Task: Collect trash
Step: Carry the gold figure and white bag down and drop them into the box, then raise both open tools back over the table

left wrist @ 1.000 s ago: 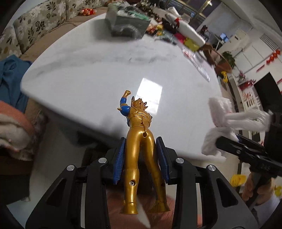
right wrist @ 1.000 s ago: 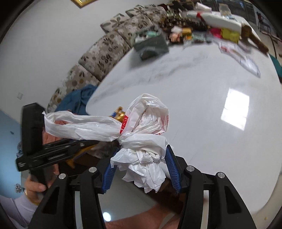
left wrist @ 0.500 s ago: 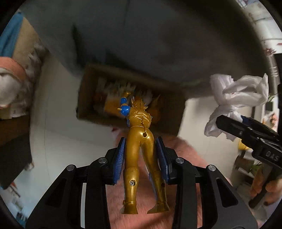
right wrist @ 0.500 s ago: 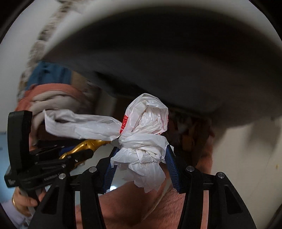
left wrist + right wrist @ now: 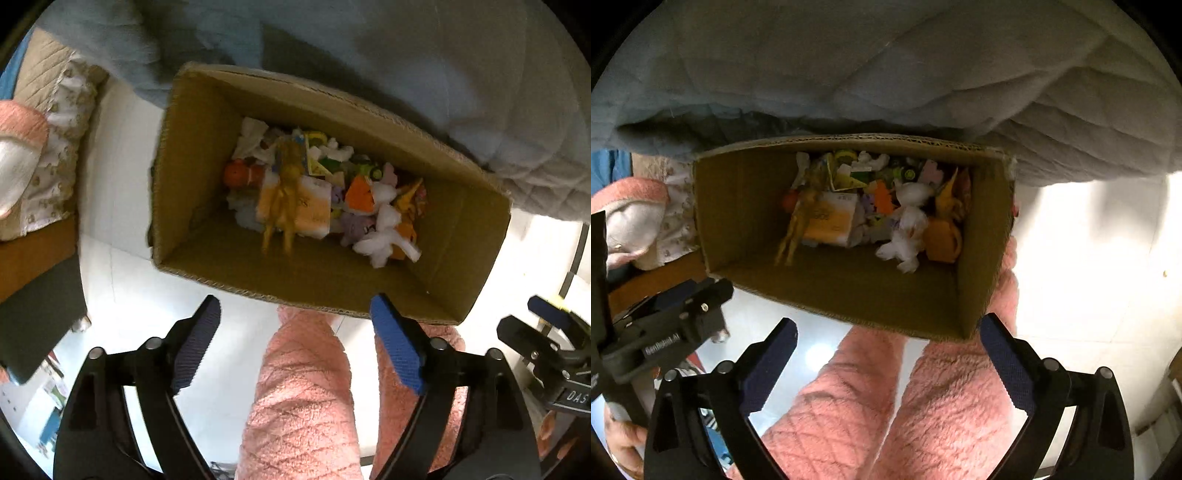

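Cardboard box (image 5: 207, 177), ahead of and below both grippers: holds gold figure (image 5: 284, 195), white bag (image 5: 908, 221), mixed scraps; left gripper (image 5: 295, 325) spread, empty; right gripper (image 5: 888, 341) spread, empty; further trash unseen.

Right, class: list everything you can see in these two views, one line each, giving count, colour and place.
cardboard box: one, brown, open, on the floor below both tongs
gold figure: one, gold, in the box, left part
white plastic bag: one, crumpled, white, in the box, right part
mixed trash: many pieces, orange, yellow, green, purple, white; box bottom
quilted cover: one, grey-blue, hanging behind the box
floor: white, glossy
pink fleece legs: two, pink, near the box
left tongs: one, black with blue pads, open, empty
right tongs: one, same colours, open, empty
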`<state>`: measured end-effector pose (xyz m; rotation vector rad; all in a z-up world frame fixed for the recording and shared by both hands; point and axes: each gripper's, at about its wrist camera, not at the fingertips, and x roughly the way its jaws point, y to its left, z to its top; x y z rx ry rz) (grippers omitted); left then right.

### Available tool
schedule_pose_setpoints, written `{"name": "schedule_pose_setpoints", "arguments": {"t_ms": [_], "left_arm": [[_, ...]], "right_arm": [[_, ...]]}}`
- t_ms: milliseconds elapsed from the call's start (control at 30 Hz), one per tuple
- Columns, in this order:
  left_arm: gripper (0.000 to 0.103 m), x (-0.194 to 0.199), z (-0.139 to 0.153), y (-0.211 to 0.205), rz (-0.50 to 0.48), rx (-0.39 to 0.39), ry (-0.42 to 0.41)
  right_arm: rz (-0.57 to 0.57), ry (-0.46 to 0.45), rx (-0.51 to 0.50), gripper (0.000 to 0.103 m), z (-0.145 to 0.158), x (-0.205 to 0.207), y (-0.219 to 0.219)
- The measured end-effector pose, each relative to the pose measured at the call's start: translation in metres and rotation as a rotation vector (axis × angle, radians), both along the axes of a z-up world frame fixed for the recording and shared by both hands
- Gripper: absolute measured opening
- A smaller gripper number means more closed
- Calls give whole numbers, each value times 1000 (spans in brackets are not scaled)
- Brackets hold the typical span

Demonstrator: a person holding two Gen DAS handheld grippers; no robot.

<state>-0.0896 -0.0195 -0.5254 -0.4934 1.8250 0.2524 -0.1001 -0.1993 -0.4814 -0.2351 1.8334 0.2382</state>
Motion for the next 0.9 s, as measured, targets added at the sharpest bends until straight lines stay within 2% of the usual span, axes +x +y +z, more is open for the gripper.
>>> {"name": "schedule_pose_setpoints", "arguments": {"t_ms": [133,233,333,400,433,467,533,600,633,667,700,767,833,900], "left_arm": [[83,-2,25,3,26,-10,-21],[83,-1,49,-2,9,-22,-36],[83,-1,94,-5,-26,-48,-87],[83,-2,138,-7,-52,-63,-161],[83,-3,157,-8,-63,-69,-195],[89,-3,177,-8,-70,-66,-230],[92,-3,216,-9,-71,-34,-319],[92,4,247,-15,-68,-17,-392],[92,9,258,-17,-67,-8,-419],[92,13,265,-19,-63,-4,-436],[92,22,275,-22,-51,-3,-459],[92,38,288,-28,-19,-1,-489],[92,56,299,-35,24,0,-509],[92,74,306,-42,71,3,-513]], "right_arm": [[-14,5,32,98,30,-7,-2],[-3,26,87,98,59,-13,9],[82,18,191,98,114,-23,34],[164,-15,282,98,164,-28,51],[208,-42,349,98,198,-28,60],[231,-69,400,98,222,-25,65],[272,-168,475,98,273,-10,71],[289,-346,509,98,331,24,72],[289,-407,517,98,349,40,70],[294,-516,525,98,374,69,67],[299,-572,514,98,384,87,65],[294,-675,452,98,398,148,58],[274,-720,400,98,399,208,53],[291,-750,335,98,387,273,51]]}}
